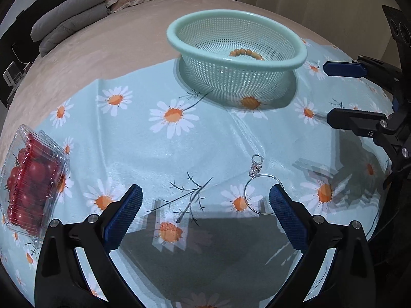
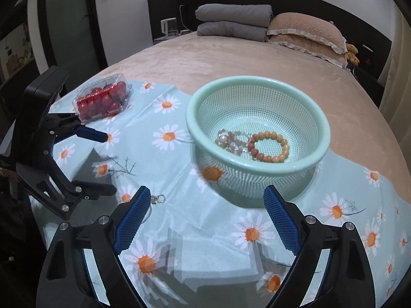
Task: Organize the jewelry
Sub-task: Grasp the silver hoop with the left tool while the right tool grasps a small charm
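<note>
Silver hoop bangle with charm (image 1: 259,192) lying on daisy-print cloth (image 1: 205,141) near mint plastic colander (image 2: 257,128) holding orange bead bracelet (image 2: 268,146); left gripper (image 1: 205,205) and right gripper (image 2: 206,214) both gaping wide, gripping nothing.

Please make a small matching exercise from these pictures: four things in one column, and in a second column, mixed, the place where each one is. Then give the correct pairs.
Things:
1. orange bead bracelet
2. silver hoop with charm
3. box of tomatoes
4. grey folded blankets

Places:
A. at the head of the bed, beside the pillows
B. inside the green basket
C. on the flowered cloth, just in front of the left tool
D. at the edge of the flowered cloth, far from the basket

Pairs: 1-B, 2-C, 3-D, 4-A
</note>
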The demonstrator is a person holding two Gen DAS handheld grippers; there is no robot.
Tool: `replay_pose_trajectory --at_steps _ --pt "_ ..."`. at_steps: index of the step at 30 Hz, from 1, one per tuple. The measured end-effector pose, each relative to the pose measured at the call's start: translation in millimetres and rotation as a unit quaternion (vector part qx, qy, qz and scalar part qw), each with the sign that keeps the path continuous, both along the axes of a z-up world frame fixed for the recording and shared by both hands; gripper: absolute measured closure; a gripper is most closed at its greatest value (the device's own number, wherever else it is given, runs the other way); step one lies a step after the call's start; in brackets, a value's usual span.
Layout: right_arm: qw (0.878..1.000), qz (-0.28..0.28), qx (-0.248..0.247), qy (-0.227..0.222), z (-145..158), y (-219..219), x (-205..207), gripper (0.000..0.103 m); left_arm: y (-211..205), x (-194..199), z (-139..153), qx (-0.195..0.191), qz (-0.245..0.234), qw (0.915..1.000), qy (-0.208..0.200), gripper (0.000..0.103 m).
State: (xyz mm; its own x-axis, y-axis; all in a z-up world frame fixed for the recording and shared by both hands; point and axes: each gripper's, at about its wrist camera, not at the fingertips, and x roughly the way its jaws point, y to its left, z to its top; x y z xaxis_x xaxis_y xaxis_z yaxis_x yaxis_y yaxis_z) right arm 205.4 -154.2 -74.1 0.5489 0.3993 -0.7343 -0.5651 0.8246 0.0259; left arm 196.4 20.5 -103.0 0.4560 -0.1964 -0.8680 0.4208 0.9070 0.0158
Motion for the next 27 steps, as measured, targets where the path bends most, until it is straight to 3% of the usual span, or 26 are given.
replay_pose_trajectory --at_steps 5,8,11,13,15,17,20,22,25,26,27 --pt "1.000 0.008 -0.006 0.019 -22.0 2.6 -5.9 0.018 -14.6 -0.8 -18.4 0.002 -0.016 0.9998 0.014 0.007" --pt "1.000 0.003 -0.007 0.029 -29.6 0.8 -3.0 0.018 -20.0 -0.1 -25.7 -0.013 -0.026 0.9993 0.024 0.014" --pt "0.999 0.000 -0.008 0.032 -31.9 0.7 -0.4 0.018 -20.7 3.8 -33.6 -0.011 -0.011 0.9997 0.017 0.033" --pt "1.000 0.003 -0.004 0.026 -31.5 3.5 -0.1 0.018 -18.1 5.9 -33.0 -0.015 -0.008 0.9998 0.012 0.053" --pt "1.000 0.013 -0.001 0.018 -31.1 9.7 0.7 0.018 -16.2 6.7 -33.3 -0.010 -0.010 0.9998 0.014 0.089" --pt "1.000 0.027 -0.002 0.012 -32.7 19.7 1.0 0.018 -13.8 5.0 -32.6 -0.022 -0.019 0.9992 0.026 0.099" --pt "0.999 0.053 -0.008 0.003 -37.5 38.7 -0.5 0.019 -6.4 -1.5 -31.3 -0.026 -0.028 0.9987 0.034 0.101" --pt "0.997 0.074 -0.009 -0.005 -41.0 50.0 -2.0 0.026 -1.8 -4.6 -30.6 -0.029 -0.029 0.9984 0.038 0.101" --pt "0.995 0.093 -0.029 0.009 -55.9 67.3 1.2 0.053 4.9 -10.5 -29.0 -0.028 -0.031 0.9982 0.042 0.101" --pt "0.995 0.093 -0.035 0.022 -62.5 71.0 4.6 0.066 7.1 -13.3 -28.3 -0.025 -0.031 0.9983 0.043 0.101" --pt "0.995 0.087 -0.035 0.031 -68.0 72.6 6.7 0.069 9.6 -15.6 -27.2 -0.021 -0.030 0.9984 0.043 0.101"
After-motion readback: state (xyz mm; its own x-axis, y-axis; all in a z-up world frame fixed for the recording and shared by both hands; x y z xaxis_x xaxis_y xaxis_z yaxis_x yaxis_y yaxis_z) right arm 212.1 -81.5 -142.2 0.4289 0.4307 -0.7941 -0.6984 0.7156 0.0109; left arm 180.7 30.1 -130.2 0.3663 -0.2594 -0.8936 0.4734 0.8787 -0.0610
